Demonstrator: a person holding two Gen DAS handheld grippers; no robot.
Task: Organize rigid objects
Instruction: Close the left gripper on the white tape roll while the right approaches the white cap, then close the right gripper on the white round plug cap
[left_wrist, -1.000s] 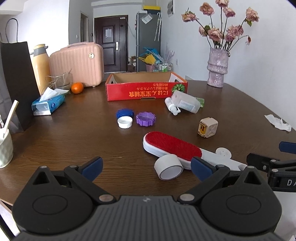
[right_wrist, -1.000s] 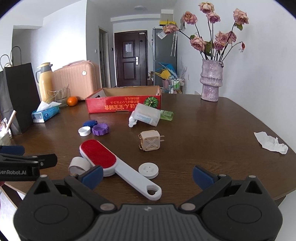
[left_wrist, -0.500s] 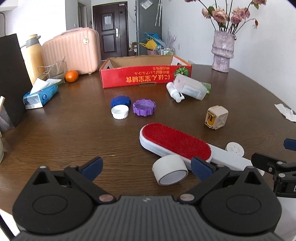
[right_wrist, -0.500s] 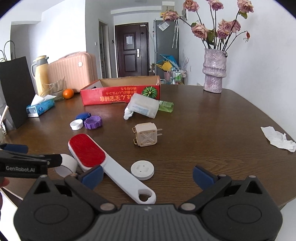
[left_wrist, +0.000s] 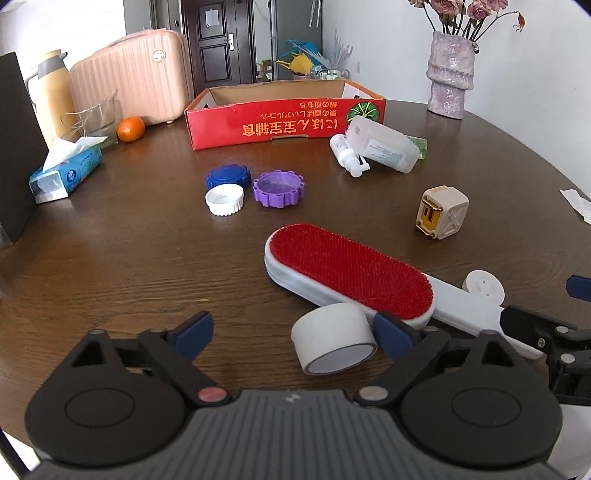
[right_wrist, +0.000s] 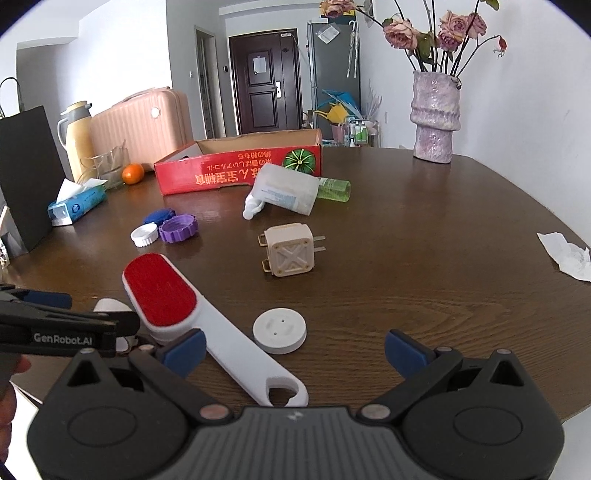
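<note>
A white tape roll (left_wrist: 334, 338) lies on its side between the fingers of my left gripper (left_wrist: 291, 332), close to the right finger. The jaws are closing and the left pad is still apart from the roll. Beside the roll lies a red lint brush (left_wrist: 351, 273) with a long white handle. My right gripper (right_wrist: 294, 349) is open low over the table, with a white disc (right_wrist: 279, 330) and the lint brush handle (right_wrist: 240, 354) between its fingers. Farther off are a beige plug cube (right_wrist: 291, 251), three caps (left_wrist: 279, 188), lying bottles (left_wrist: 380, 147) and a red cardboard box (left_wrist: 284, 122).
At the left stand a tissue pack (left_wrist: 66, 173), an orange (left_wrist: 131, 129), a thermos, a pink suitcase and a black bag. A vase (right_wrist: 436, 118) stands at the back right. A crumpled tissue (right_wrist: 565, 251) lies near the right table edge.
Both grippers have come forward and down toward the table. The tape roll now sits between the left fingers, which have narrowed. The white disc now lies between the right fingers.
</note>
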